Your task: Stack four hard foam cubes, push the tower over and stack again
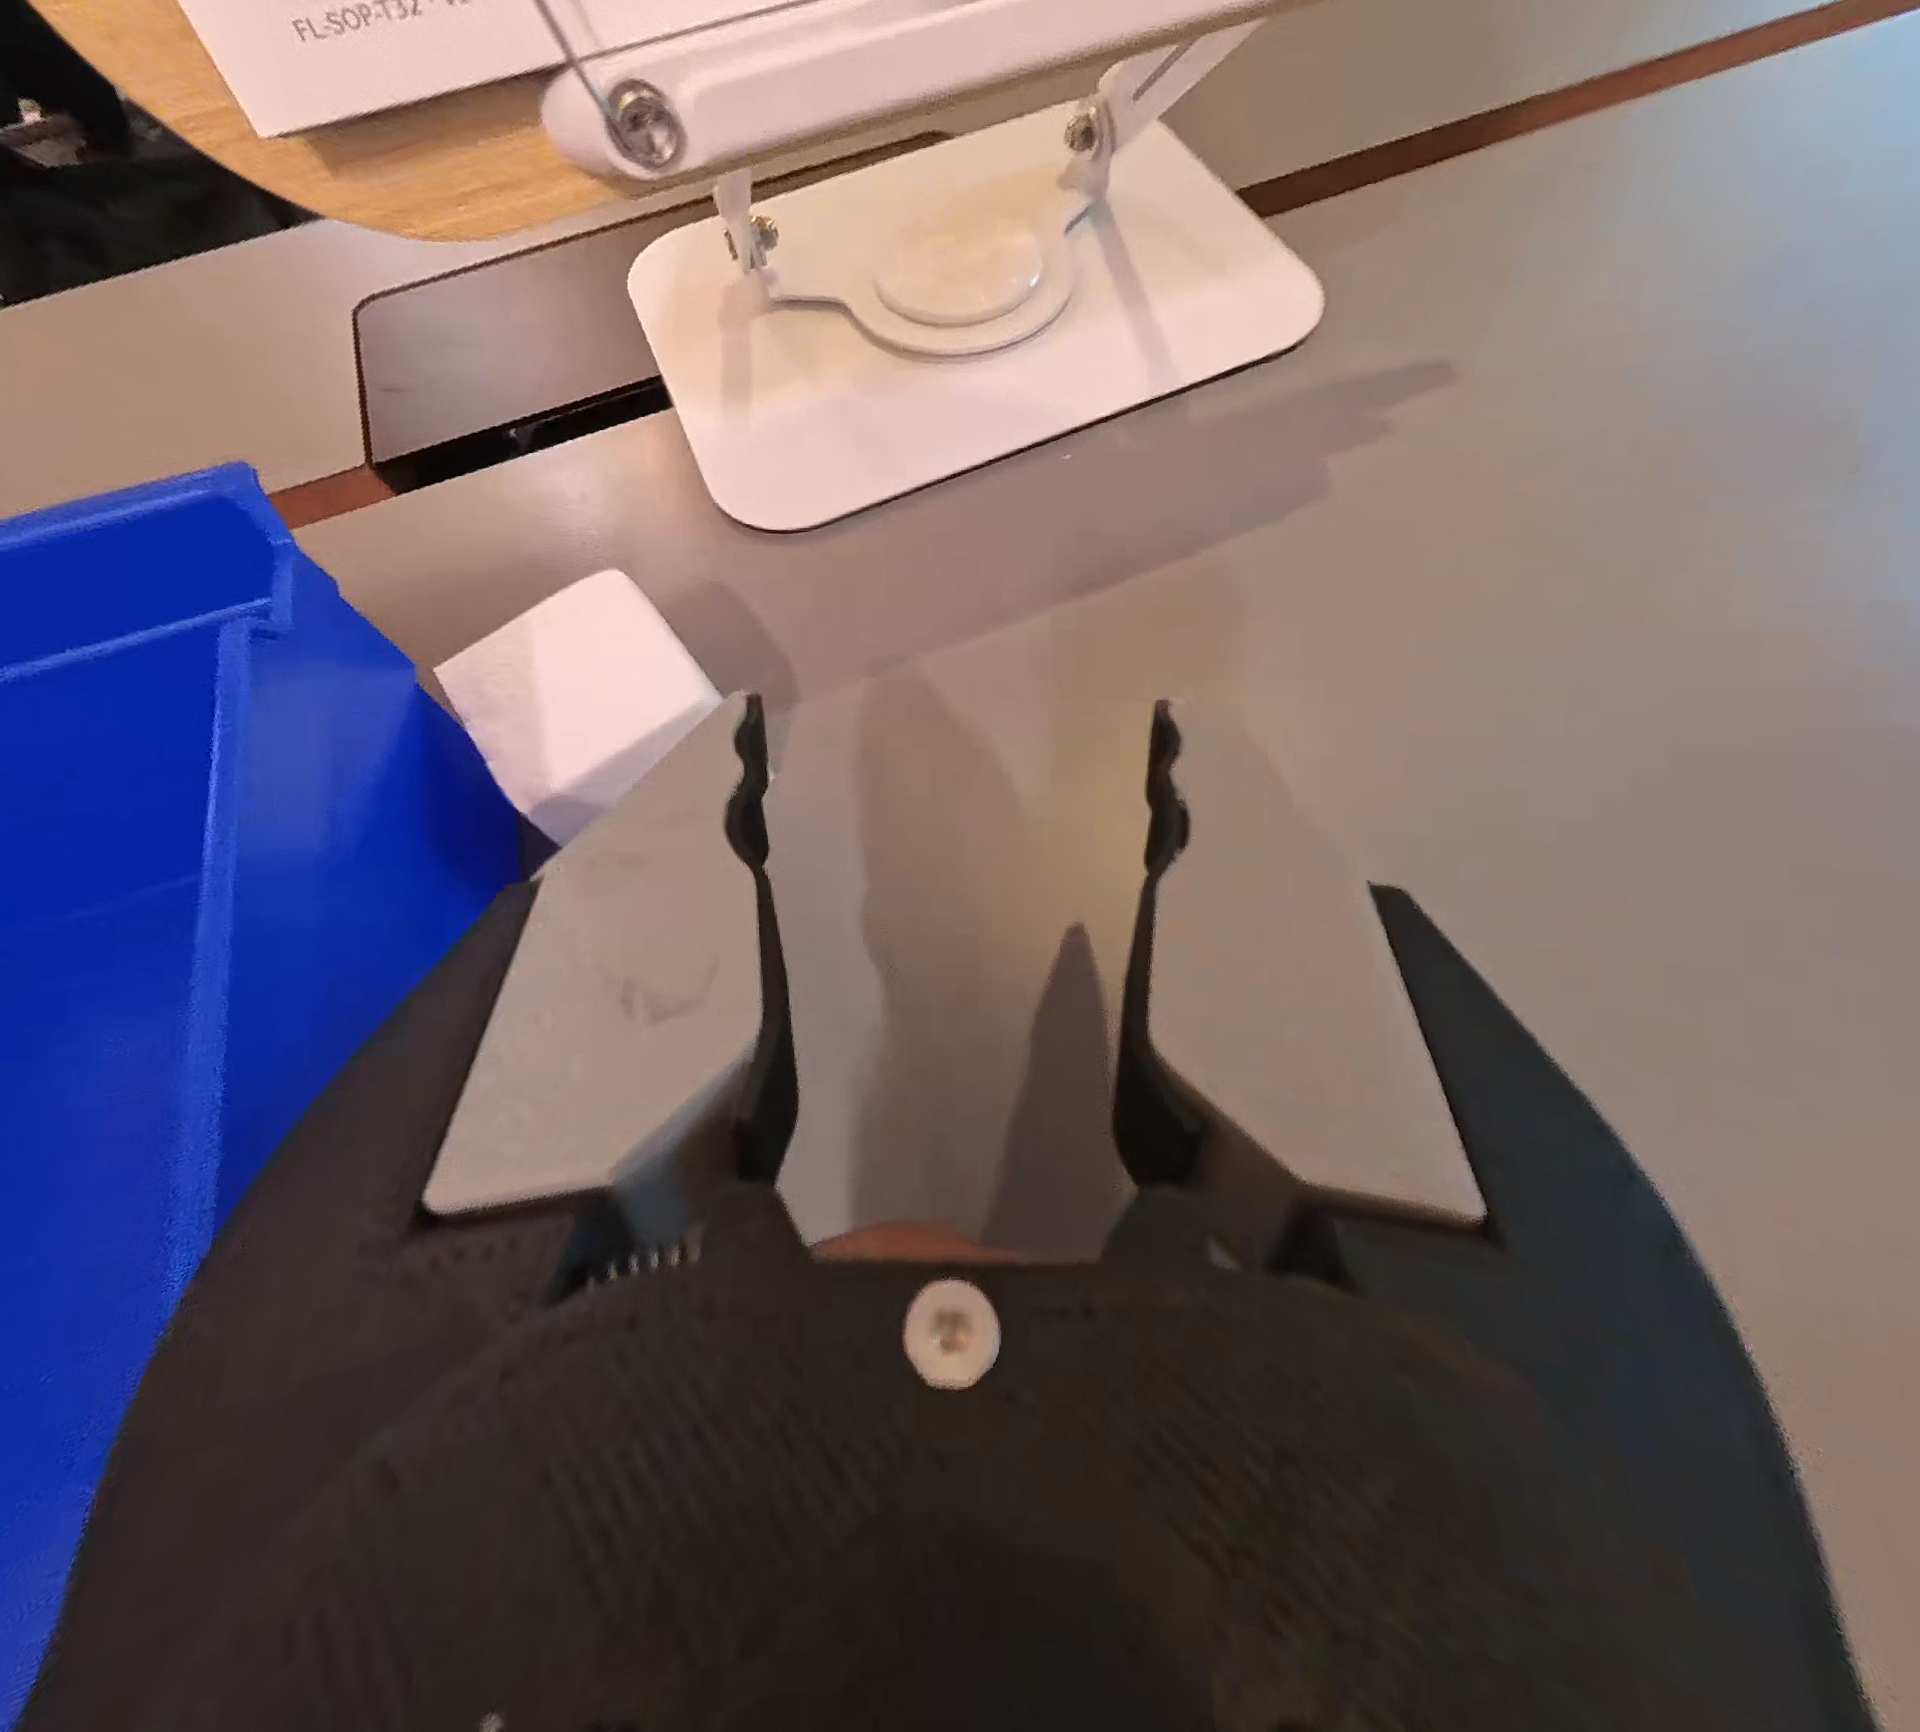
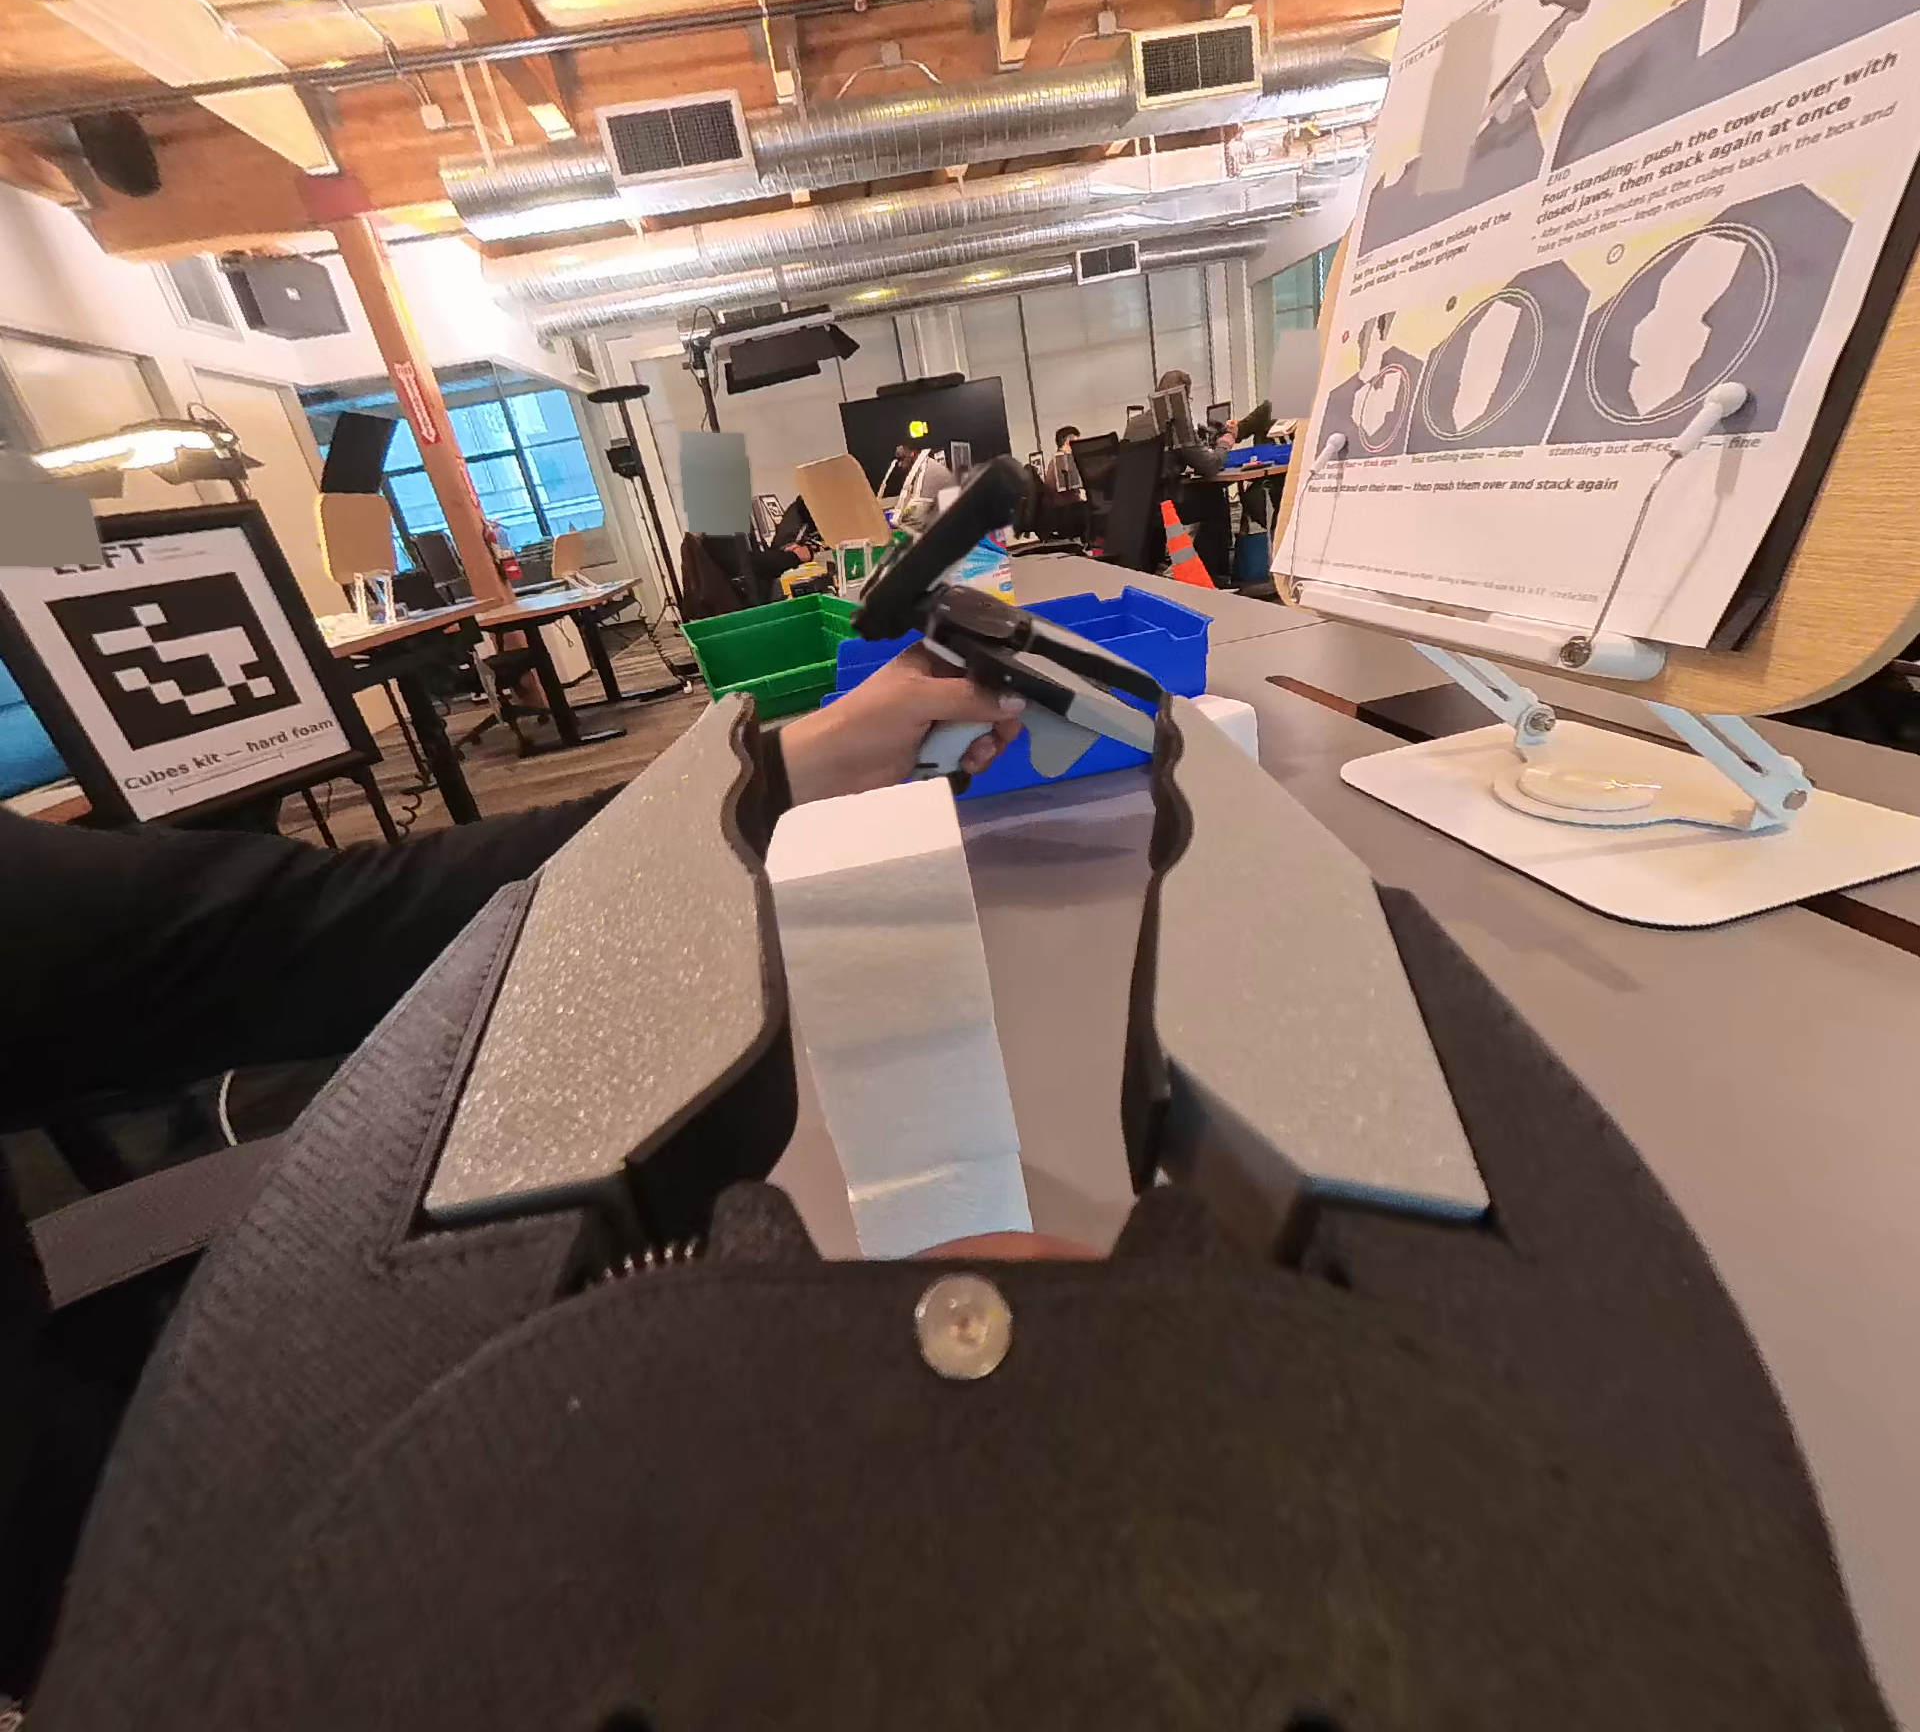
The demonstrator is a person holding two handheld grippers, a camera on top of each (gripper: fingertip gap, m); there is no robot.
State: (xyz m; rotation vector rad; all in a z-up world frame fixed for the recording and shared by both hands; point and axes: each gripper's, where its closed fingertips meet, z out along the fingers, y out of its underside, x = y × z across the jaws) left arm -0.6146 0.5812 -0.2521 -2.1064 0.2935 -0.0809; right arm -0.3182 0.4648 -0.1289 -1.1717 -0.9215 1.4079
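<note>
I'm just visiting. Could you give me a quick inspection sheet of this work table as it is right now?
Surface: grey table.
Job's things: white foam cube stack stands between the right gripper's fingers; count unclear. One loose foam cube sits beside the blue bin.
Clutter: document stand holding an instruction sheet; green bin.
Grippers: left gripper open, empty; right gripper open.
Cables: nothing seen.
Surroundings: open office, desks, people, marker sign.
</note>
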